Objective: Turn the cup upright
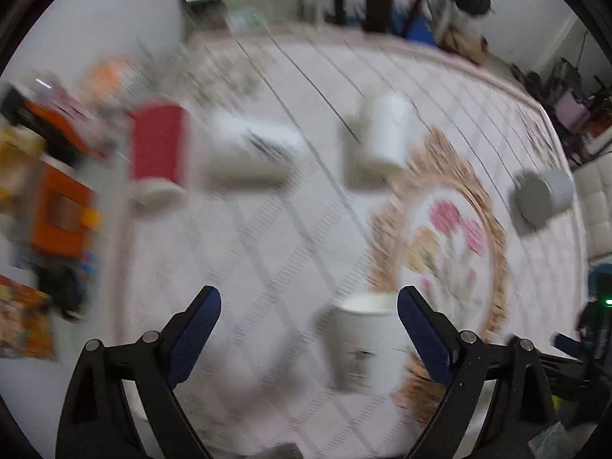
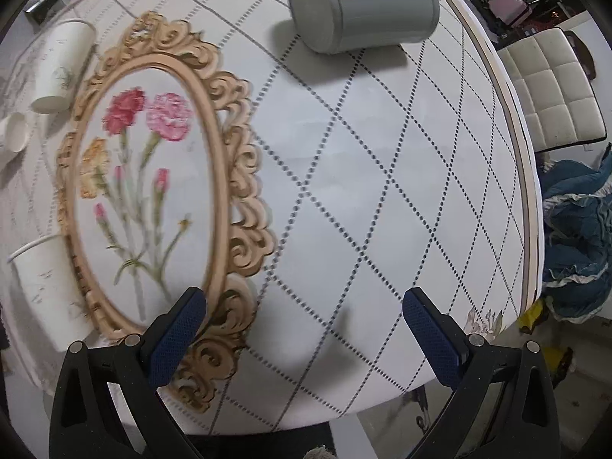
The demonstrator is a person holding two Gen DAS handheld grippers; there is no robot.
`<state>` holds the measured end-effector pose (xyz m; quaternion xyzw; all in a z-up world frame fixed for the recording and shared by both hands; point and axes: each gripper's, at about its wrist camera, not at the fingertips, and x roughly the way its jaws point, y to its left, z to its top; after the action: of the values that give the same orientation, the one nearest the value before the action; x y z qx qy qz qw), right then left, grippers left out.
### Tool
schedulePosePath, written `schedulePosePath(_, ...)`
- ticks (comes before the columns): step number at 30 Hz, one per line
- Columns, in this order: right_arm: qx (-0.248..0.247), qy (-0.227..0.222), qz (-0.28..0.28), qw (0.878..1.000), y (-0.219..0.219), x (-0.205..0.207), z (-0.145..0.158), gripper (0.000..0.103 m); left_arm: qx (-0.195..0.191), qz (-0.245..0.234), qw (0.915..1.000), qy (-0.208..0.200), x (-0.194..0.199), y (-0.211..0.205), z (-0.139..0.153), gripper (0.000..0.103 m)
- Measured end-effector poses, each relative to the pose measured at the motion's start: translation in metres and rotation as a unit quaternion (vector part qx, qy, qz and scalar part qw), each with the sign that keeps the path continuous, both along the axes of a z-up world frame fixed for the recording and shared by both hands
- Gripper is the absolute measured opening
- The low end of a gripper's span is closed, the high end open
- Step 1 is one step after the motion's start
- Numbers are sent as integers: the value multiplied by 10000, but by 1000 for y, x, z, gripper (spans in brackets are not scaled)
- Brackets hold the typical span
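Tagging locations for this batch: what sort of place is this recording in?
Most likely a lived-in home room, probably a dining area: a table under a floral tablecloth, a white tufted chair beside it, and cups such as the gray cup lying on top.

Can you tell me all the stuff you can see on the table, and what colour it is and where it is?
Grey cup: one, grey, lying on its side at the far right of the table.
Paper cups: three, white. One stands open end up, nearest the left tool; one stands rim down past the flower picture; one lies on its side further left.
Red cup: one, red with a white end, far left; too blurred to tell more.
Flower picture: one, pink flowers in a gold frame, printed on the tablecloth.
Tablecloth: one, white with dotted diamonds.
Chair: one, white, beyond the table's right edge.
Left tool: open, holds nothing.
Right tool: open, holds nothing.
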<state>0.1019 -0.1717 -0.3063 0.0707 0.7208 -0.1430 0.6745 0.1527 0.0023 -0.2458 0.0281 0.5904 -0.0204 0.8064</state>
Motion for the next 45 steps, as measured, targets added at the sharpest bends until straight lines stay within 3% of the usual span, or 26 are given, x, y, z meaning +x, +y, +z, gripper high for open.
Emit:
schedulePosePath(3, 160, -130, 153, 9997, 21, -2, 17, 103, 208, 215, 9991, -297, -7, 39, 13, 95)
schedulePosePath(4, 220, -171, 246, 9993, 32, -2, 23, 103, 161, 276, 9991, -270, -9, 51, 10, 103)
schedulePosePath(6, 317, -239, 421, 9983, 51, 1, 32, 103, 122, 396, 9990, -166, -17, 80, 5, 103)
schedulePosePath(10, 469, -348, 761, 9954, 95, 10, 42, 103, 308, 518, 9982, 1, -28, 93, -21, 103)
schedulePosePath(14, 510, -376, 1074, 9922, 127, 20, 43, 100, 596, 517, 9966, 224, -37, 109, -52, 103)
schedulePosePath(23, 532, -144, 1513, 9869, 171, 40, 12, 85, 638, 439, 9948, 656, -47, 124, -87, 103)
schedulePosePath(26, 603, 30, 1527, 9864, 179, 47, -1, 79, 681, 419, 9944, 693, -47, 125, -91, 103)
schedulePosePath(30, 577, 278, 1522, 9863, 185, 54, -15, 62, 715, 361, 9939, 762, -49, 125, -95, 103)
schedulePosePath(45, 894, 94, 724, 9933, 145, 47, -14, 61, 457, 293, 9918, 1156, -61, 106, -108, 103)
